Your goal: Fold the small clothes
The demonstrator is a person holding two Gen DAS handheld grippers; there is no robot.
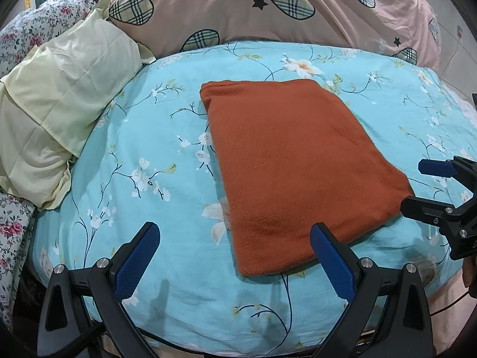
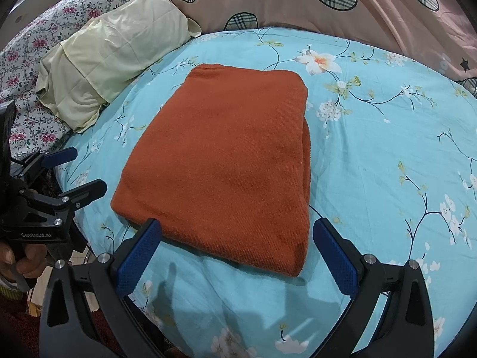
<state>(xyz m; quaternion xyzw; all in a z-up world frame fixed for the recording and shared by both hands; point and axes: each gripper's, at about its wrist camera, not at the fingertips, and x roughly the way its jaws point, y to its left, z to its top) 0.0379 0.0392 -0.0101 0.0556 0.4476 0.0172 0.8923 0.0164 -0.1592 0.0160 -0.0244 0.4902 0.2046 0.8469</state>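
Observation:
A rust-orange knitted garment (image 1: 292,164) lies folded into a flat rectangle on the blue floral bed sheet (image 1: 149,149); it also shows in the right wrist view (image 2: 226,161). My left gripper (image 1: 235,235) is open and empty, just short of the garment's near left corner. My right gripper (image 2: 235,232) is open and empty, its jaws straddling the garment's near edge from above. Each gripper shows in the other's view: the right one (image 1: 417,186) by the garment's right corner, the left one (image 2: 86,170) by its left corner.
A pale yellow pillow (image 1: 50,113) lies to the left of the garment. A pink quilt with plaid hearts (image 1: 268,9) is bunched along the far side. A flowered cover (image 2: 35,68) is at the far left. The bed's near edge is right below the grippers.

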